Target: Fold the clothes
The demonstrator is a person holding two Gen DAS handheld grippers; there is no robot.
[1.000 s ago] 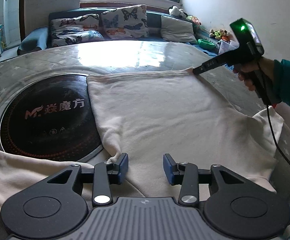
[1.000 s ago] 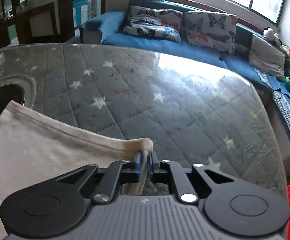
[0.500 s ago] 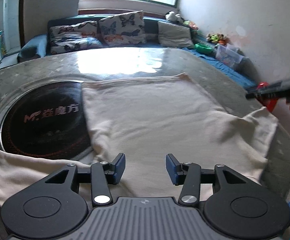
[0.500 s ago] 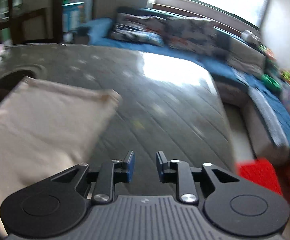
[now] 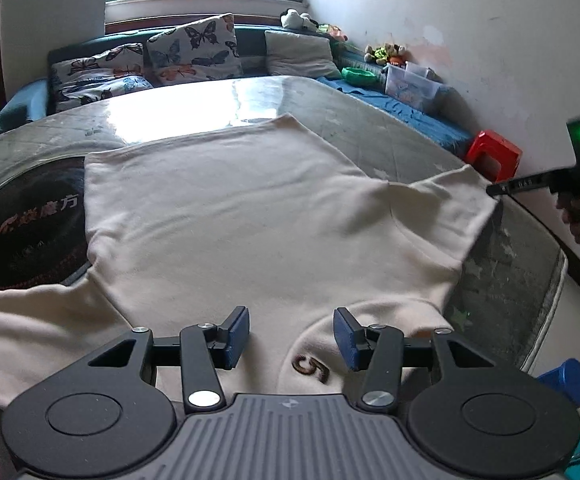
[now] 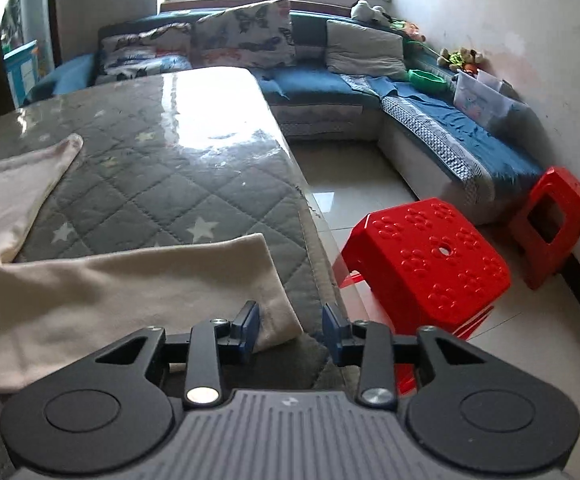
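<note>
Left gripper: held open above the collar of the cream shirt, nothing clasped.
Right gripper: jaws lately parted, empty, at the sleeve end.
Shirt: spread flat on the quilted table.
Left view only: round black plate.
Right view only: red stool.

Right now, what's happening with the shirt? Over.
Both hand-held grippers, left and right, open, empty. Cream cotton shirt spread flat, unfolded. Nothing blocking.

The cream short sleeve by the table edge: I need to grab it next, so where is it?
In the right wrist view the cream short sleeve lies flat on the grey quilted table cover, its cuff between the open right gripper fingers, beside the red plastic stool.
</note>
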